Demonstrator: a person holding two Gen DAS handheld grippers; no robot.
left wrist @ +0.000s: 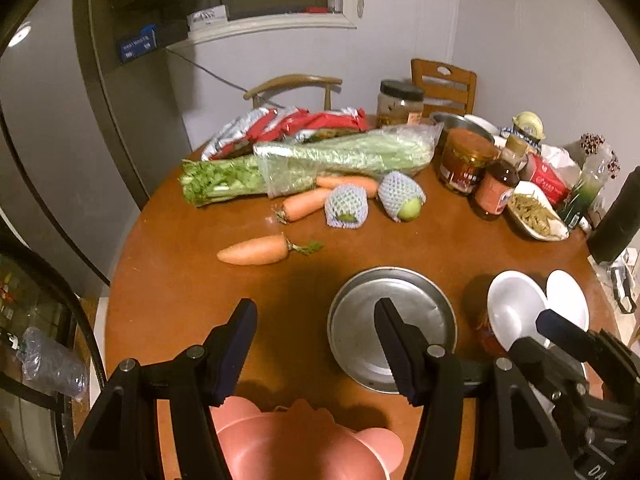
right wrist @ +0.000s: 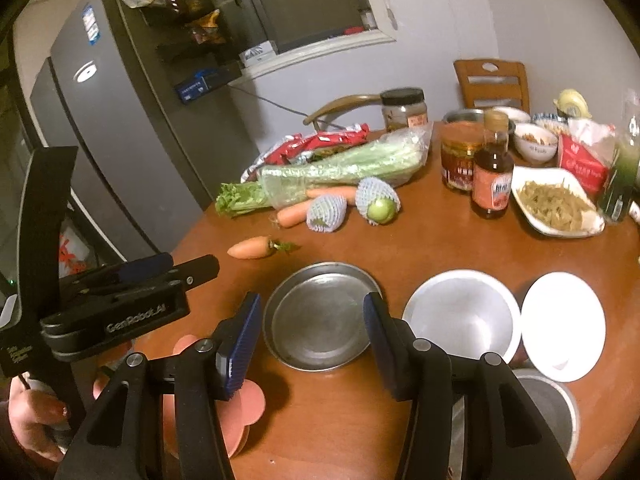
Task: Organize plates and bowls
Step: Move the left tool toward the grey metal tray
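Metal plate point(right wrist: 320, 316) lies flat on the round wooden bench point(right wrist: 360, 240), a white bowl point(right wrist: 460, 312) and white plate point(right wrist: 564, 324) just to its right, a pink bowl point(left wrist: 296, 440) at the near edge; both the left tool point(left wrist: 316, 336) and right tool point(right wrist: 312, 320) hover open, gripping nothing. A clean lift likely means pinching the thin rim, tilted. "GenRobot.AI" marks one tool; jar labels are illegible

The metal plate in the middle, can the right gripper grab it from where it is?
Probably yes. The right gripper is open and points at the metal plate, with nothing between them on the table. The white bowl sits beside it.
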